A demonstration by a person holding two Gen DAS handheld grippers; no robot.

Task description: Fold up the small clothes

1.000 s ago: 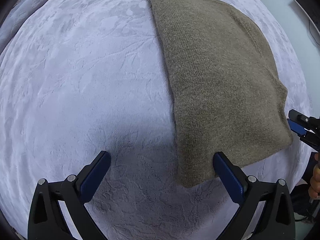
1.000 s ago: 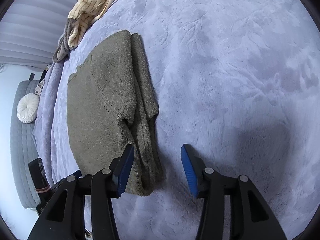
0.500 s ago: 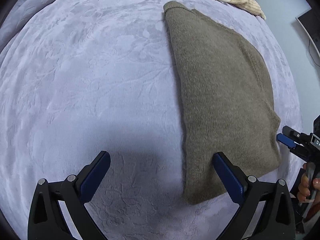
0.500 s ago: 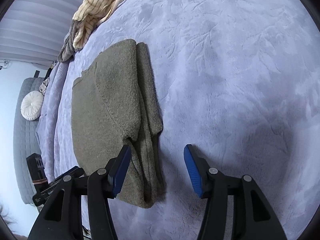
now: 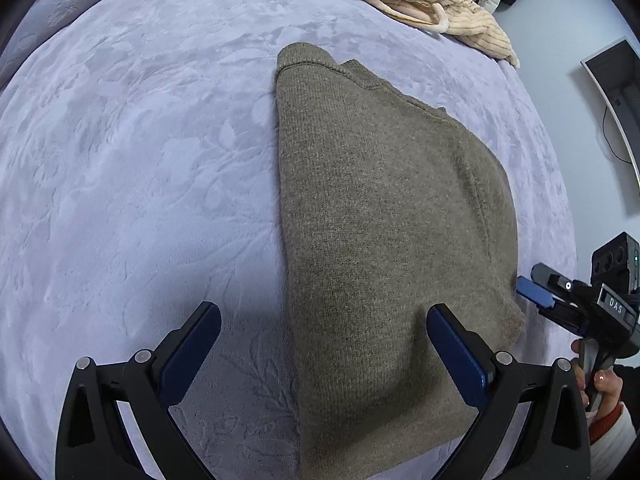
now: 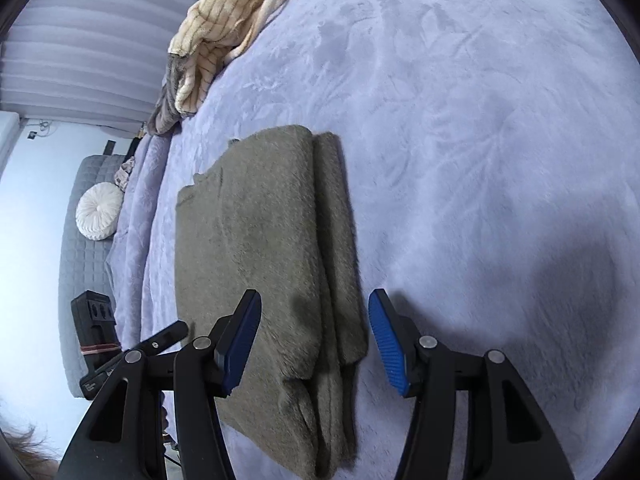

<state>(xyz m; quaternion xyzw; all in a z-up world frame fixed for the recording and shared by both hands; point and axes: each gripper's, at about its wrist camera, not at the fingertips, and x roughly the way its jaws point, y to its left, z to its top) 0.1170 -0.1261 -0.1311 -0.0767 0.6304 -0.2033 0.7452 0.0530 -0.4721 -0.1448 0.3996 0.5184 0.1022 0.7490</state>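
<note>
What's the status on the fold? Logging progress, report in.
Left tool open, right tool open, jaws just widened, nothing gripped. Olive sweater folded lengthwise on the blanket. Striped garment at far edge, clear.

The only writing that can be read is the three white letters "DAS". They stand on a small dark label point(image 5: 615, 307) on the black body of the right claw point(image 5: 534, 292), which shows at the right edge of the left wrist view, just behind its blue tips and in front of the hand point(image 5: 604, 384) that holds it. In the right wrist view there is a bit of white print on the other claw's black body at the lower left, but it is too small to read.
</note>
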